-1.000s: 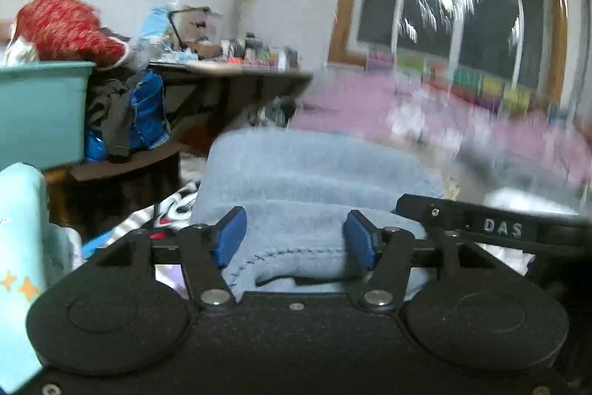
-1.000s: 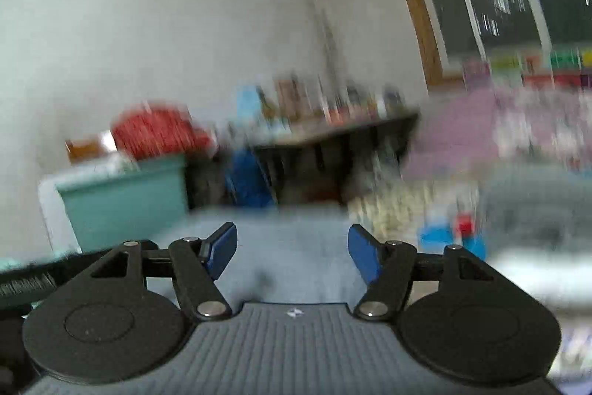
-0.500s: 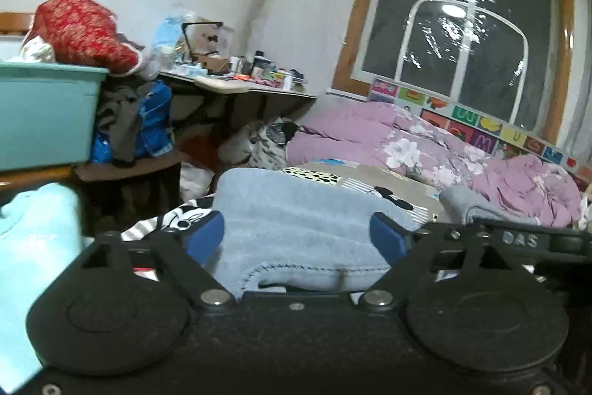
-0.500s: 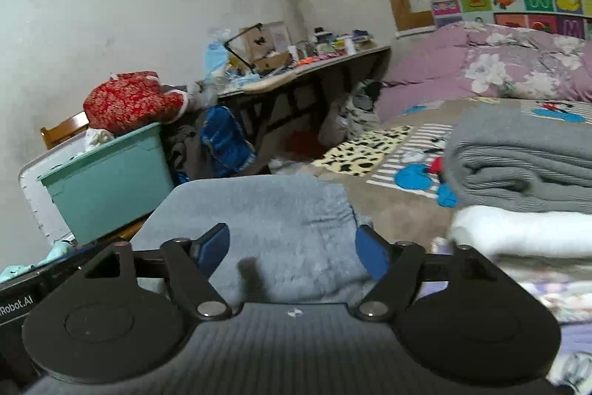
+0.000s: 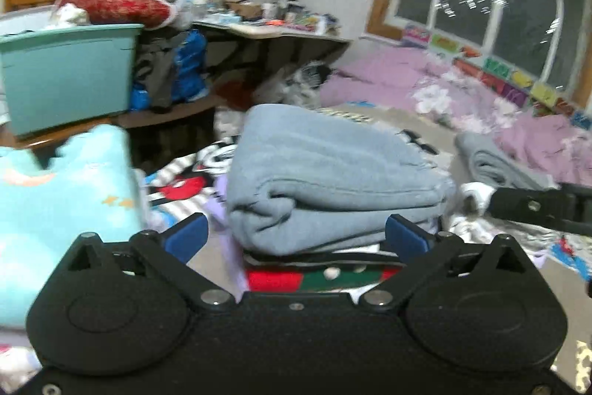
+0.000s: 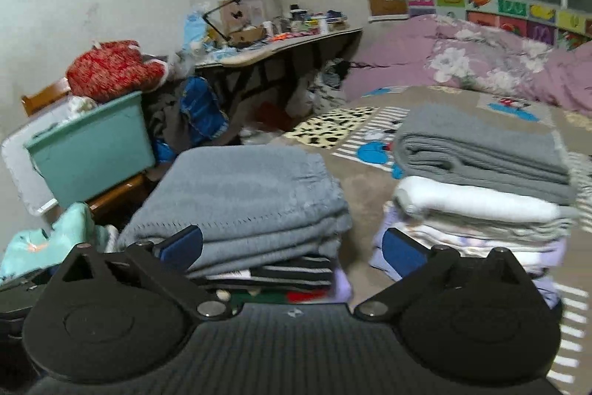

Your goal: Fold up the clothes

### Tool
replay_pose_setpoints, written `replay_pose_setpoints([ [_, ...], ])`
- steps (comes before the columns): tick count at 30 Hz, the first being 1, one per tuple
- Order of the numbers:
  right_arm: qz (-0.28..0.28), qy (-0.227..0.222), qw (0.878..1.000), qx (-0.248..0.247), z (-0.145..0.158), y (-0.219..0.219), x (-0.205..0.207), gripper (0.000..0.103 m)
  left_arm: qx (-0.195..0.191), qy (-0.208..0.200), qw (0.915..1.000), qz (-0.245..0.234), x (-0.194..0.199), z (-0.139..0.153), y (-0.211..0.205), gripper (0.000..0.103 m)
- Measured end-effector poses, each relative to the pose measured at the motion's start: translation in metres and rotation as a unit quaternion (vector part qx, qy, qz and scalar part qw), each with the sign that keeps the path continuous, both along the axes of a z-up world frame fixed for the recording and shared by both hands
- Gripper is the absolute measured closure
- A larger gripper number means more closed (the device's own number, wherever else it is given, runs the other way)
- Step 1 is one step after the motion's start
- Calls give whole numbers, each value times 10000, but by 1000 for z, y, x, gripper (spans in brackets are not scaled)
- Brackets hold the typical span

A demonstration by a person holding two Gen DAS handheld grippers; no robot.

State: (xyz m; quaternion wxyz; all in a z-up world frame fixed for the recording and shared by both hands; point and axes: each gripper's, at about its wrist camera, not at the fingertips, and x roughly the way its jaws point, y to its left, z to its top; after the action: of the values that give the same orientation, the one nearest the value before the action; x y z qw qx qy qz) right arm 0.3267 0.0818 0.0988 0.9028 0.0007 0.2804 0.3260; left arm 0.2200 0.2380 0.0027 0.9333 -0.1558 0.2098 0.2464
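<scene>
Both grippers are seen with jaws opening wide and nothing clasped: the left gripper (image 5: 296,236) and the right gripper (image 6: 292,248) are each held just short of the folded blue-grey garment (image 6: 244,198), no pad touching it. That garment is laid on top of a stack of folded striped and red-green clothes (image 6: 292,278) on the bed (image 6: 360,187). A second pile, topped by a grey folded knit (image 6: 481,147), is set beside it to the right. A turquoise garment (image 5: 63,195) is seen at the left
</scene>
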Motion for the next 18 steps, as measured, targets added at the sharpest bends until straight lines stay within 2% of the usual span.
replay_pose_setpoints([
  [2,-38,39,10000,-38,4,-6,-9,0,28,5,10000,66,-12,5,-5,0],
  [7,-80,144,9998,-84,11,-19,-31,0,-136,1,9997,-189,-40,9,-17,0],
  [12,-107,214,9997,-103,12,-38,-55,0,286,182,9994,-44,-56,16,-43,0],
  [18,-25,141,9999,-91,23,-51,-76,0,632,54,9980,-5,-75,34,-66,0],
])
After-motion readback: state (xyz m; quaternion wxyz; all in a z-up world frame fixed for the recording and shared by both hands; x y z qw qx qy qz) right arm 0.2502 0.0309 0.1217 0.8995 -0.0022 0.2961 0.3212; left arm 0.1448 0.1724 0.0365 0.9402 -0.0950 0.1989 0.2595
